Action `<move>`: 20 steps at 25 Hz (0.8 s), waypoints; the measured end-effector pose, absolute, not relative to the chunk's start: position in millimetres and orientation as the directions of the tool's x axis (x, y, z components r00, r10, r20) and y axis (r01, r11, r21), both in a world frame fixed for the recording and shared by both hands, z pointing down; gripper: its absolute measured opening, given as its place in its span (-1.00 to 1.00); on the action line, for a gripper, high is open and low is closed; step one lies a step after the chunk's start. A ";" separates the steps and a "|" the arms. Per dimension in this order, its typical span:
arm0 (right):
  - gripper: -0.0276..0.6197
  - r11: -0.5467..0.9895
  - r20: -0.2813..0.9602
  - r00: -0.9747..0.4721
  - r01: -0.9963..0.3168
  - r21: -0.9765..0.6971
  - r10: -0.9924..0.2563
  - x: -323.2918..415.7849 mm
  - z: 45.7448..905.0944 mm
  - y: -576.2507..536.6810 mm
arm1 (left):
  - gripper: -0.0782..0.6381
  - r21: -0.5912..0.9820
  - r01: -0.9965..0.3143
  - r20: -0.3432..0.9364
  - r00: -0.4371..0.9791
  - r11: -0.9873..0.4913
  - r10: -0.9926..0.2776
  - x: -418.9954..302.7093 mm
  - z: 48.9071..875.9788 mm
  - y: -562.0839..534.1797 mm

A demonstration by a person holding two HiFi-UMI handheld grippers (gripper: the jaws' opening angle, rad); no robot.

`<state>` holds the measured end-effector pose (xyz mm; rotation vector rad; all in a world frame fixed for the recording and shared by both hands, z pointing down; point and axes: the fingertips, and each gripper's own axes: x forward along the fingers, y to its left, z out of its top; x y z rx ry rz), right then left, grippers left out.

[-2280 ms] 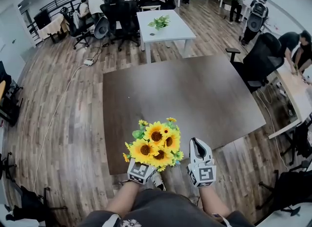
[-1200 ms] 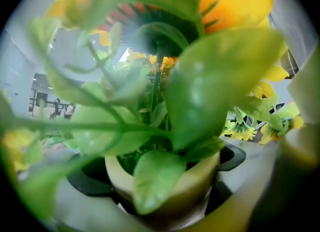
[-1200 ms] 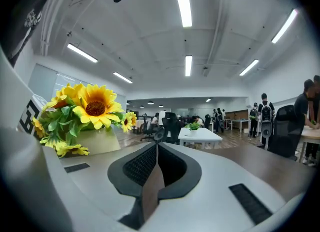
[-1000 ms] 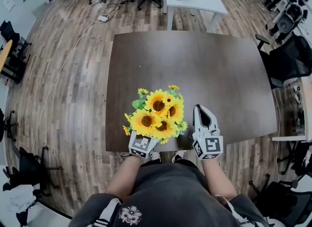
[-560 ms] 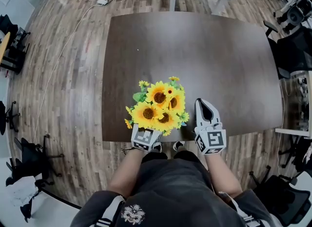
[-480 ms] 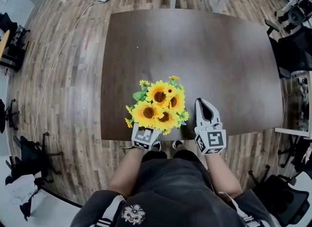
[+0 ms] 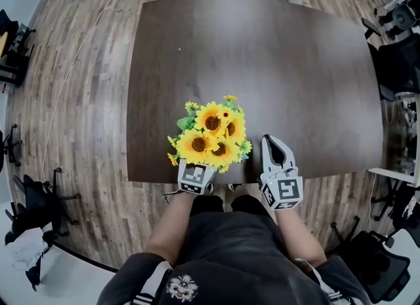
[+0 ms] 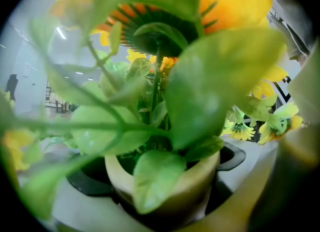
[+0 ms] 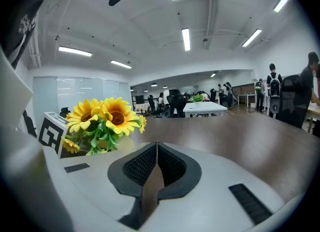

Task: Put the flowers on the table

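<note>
Head view. Dark brown desk [image 7: 275, 61] on a wood-plank floor [image 7: 85, 100]. A cable [image 7: 72, 61] trails over the floor to the left of it, and a black office chair [image 7: 400, 61] stands at the desk's right end. The flowers [image 7: 211, 133], a bunch of yellow sunflowers with green leaves, sit above the desk's near edge, left of its middle. The left gripper [image 7: 196, 174] is right under the bunch at that edge; only its marker cube [image 7: 195, 178] shows, and the blooms cover its jaws. The right gripper [image 7: 272, 149] is just beside the flowers on the right, apart from them, pointing out over the desk. From here I cannot tell whether the flowers' base touches the desk.

Left gripper view. The frame is filled with leaves [image 8: 215, 81] and the back of a bloom. A cream pot [image 8: 195, 186] sits between the jaws, with the dark pads [image 8: 232, 156] pressed to it on either side. The jaws hold the pot.

Right gripper view. The jaws are closed on each other with nothing between them. The flowers and the left gripper's marker cube are to the left, and bare desk top runs ahead. Far off stands a white desk [image 9: 205, 107] carrying a green plant [image 9: 199, 97]. People [image 9: 272, 94] stand at the right under strip ceiling lights [image 9: 186, 39].
</note>
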<state>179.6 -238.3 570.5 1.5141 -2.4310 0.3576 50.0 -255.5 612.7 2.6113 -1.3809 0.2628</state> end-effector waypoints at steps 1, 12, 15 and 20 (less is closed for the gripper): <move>-0.84 0.424 0.343 -0.420 -0.903 -0.068 -0.840 181.3 572.6 -238.1 | 0.89 0.075 -0.832 0.237 0.551 -0.550 -0.800 49.7 615.9 -257.1; -0.84 0.429 0.366 -0.421 -0.901 -0.064 -0.830 195.6 584.6 -245.2 | 0.89 0.078 -0.844 0.281 0.529 -0.531 -0.801 60.6 643.9 -265.3; -0.84 0.430 0.376 -0.423 -0.900 -0.071 -0.824 193.1 589.8 -243.0 | 0.89 0.069 -0.843 0.293 0.529 -0.534 -0.797 60.5 646.2 -266.4; -0.84 0.432 0.371 -0.429 -0.898 -0.080 -0.824 182.5 591.8 -244.2 | 0.89 0.065 -0.833 0.317 0.540 -0.550 -0.780 59.1 650.8 -266.8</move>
